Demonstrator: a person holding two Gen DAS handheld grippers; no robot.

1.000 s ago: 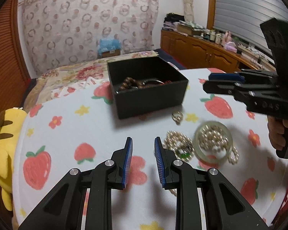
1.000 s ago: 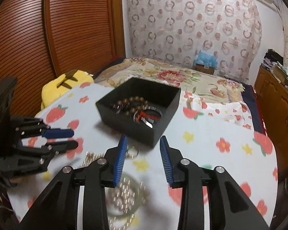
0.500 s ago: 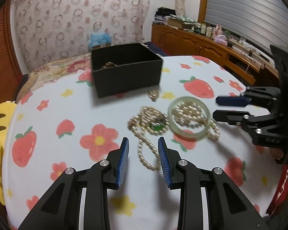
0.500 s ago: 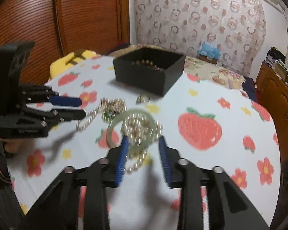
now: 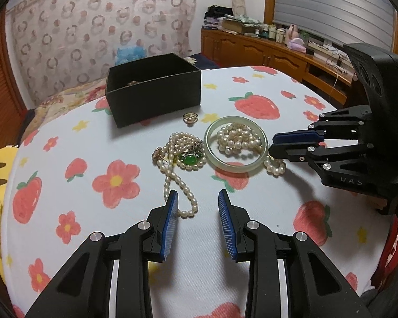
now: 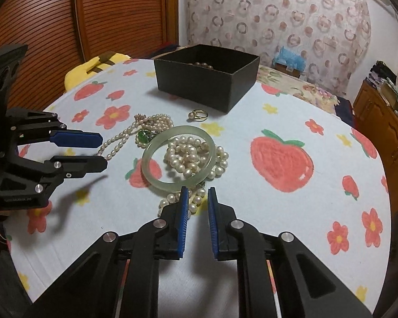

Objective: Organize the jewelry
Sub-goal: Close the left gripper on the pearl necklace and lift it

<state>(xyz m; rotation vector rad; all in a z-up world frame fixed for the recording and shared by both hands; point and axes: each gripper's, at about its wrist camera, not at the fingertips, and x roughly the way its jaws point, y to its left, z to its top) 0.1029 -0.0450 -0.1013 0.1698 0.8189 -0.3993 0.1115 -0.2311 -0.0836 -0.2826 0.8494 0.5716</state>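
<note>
Black box (image 5: 156, 90) blocks the far side; tablecloth (image 5: 278, 122) rightward lies bare.

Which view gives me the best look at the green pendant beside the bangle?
The left wrist view. There the green pendant lies in the open amid the long pearl necklace, just left of the jade bangle. In the right wrist view the pendant is smaller, lies farther off, and the bangle's rim crowds it.

box (image 5: 156, 90) behind ring (image 5: 190, 118) | bangle (image 5: 235, 147) around pearls (image 5: 238, 140) — necklace (image 5: 177, 159) to its left
</note>
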